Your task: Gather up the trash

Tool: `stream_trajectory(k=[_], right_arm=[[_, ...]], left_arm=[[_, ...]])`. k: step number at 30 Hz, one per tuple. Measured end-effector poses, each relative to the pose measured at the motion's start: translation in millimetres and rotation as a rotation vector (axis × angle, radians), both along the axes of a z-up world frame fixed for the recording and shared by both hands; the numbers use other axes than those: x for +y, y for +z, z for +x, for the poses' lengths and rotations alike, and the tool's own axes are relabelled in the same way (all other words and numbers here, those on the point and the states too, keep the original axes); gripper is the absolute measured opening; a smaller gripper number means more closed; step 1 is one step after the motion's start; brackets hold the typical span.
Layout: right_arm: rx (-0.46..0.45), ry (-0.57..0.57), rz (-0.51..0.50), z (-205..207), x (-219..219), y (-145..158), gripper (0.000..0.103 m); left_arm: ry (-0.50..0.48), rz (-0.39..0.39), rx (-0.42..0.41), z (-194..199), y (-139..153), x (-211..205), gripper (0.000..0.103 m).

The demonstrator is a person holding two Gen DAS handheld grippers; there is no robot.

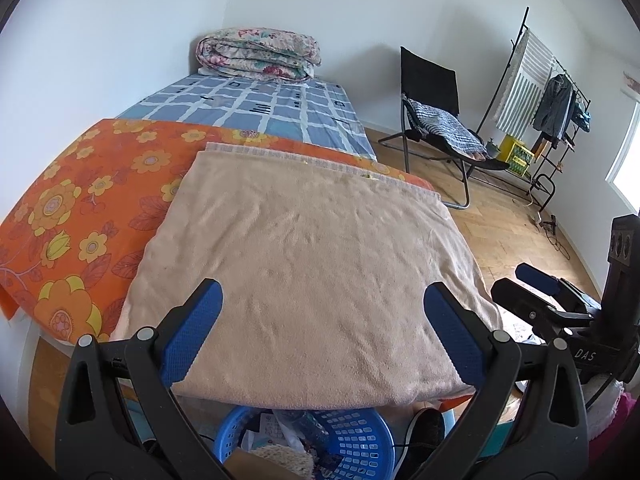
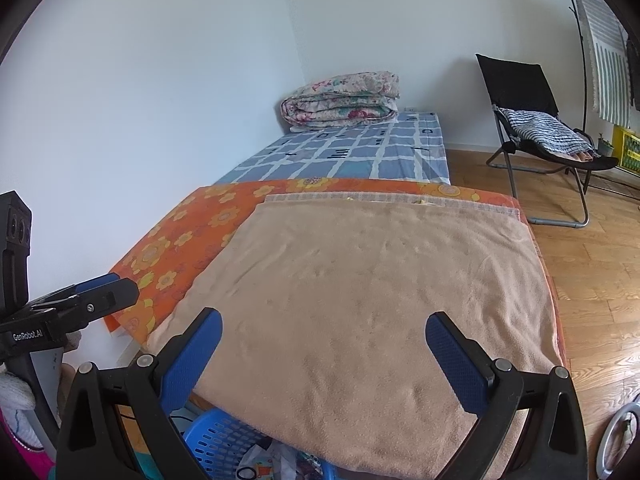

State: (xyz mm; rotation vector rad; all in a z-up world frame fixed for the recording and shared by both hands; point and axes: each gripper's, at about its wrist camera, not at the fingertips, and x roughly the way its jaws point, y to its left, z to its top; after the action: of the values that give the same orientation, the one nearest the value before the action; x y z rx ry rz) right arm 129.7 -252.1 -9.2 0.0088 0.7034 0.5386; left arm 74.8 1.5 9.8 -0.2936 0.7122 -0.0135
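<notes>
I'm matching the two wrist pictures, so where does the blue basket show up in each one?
Left wrist: blue basket at bottom centre, under the beige towel's near edge.
Right wrist: blue basket at bottom left, under the same edge.
Shared landmark: folded floral quilt at the bed's far end.

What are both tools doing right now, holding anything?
Left tool: open, holding nothing, above the towel.
Right tool: open, holding nothing.

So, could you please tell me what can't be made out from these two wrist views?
- Blue basket contents: left wrist view, mostly hidden by the beige towel and left gripper; the items are unidentifiable.
- Small yellowish bits at the towel's far edge: both views, too small to name.
- White ring: right wrist view, cut off by the edge.
</notes>
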Motion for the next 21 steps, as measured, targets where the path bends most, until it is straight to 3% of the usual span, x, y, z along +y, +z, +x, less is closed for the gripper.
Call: stream_trajectory(k=[21], right_arm=[[0.008, -0.009, 0.0, 0.8, -1.0, -1.4, 0.103]], left_arm=[[0.021, 0.002, -0.002, -1.2, -3.4, 1.3, 0.103]])
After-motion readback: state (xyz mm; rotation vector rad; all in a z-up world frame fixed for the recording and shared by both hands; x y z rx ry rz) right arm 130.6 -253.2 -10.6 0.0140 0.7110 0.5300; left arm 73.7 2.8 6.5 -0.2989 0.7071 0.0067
